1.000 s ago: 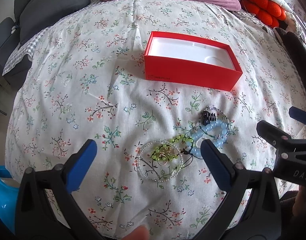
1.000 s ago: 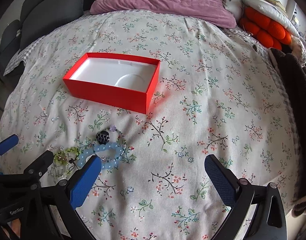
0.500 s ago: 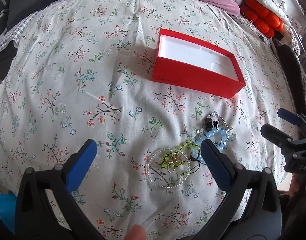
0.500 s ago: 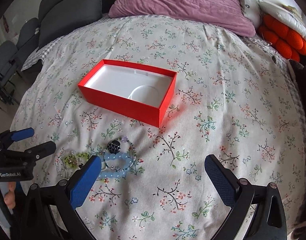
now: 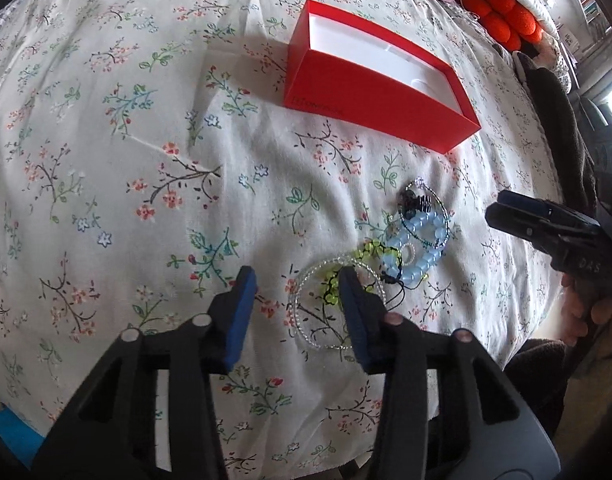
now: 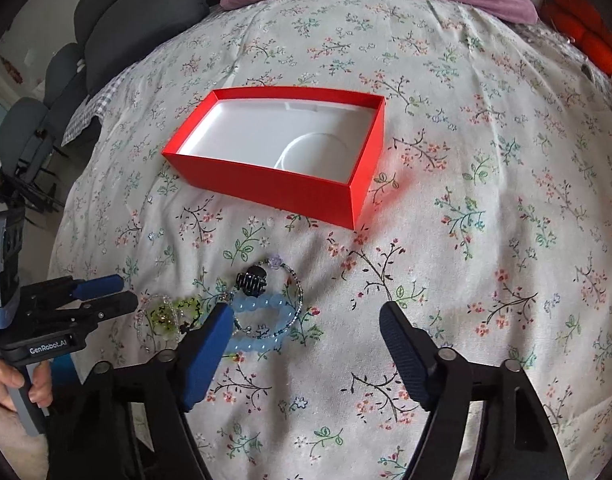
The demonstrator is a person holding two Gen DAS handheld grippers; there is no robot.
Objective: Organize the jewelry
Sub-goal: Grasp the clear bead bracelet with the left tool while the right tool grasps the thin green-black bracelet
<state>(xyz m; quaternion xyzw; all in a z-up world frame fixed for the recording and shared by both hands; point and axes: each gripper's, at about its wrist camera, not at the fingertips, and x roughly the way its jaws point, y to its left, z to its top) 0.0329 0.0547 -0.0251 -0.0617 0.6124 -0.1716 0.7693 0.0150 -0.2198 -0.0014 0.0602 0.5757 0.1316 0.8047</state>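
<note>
Jewelry's all bunched in one tangle on the floral bedspread (image 6: 486,208), just in front of the open red box (image 6: 274,184), which has nothing in it. Your left gripper (image 5: 296,280) is partly open, its right finger over the clear bead bracelet (image 5: 306,292) beside the green one (image 5: 370,250). Your right gripper (image 6: 306,316) is spread wide, gripping nothing, near the blue bead bracelet (image 6: 262,306) and black hair clip (image 6: 251,281).

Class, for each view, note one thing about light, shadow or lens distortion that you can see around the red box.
Left wrist view: the fisheye bulges the bedspread into a dome, and the box looks skewed. Right wrist view: the box throws a reddish glow on the cloth at its right corner; its white inside is evenly lit, without glare.
</note>
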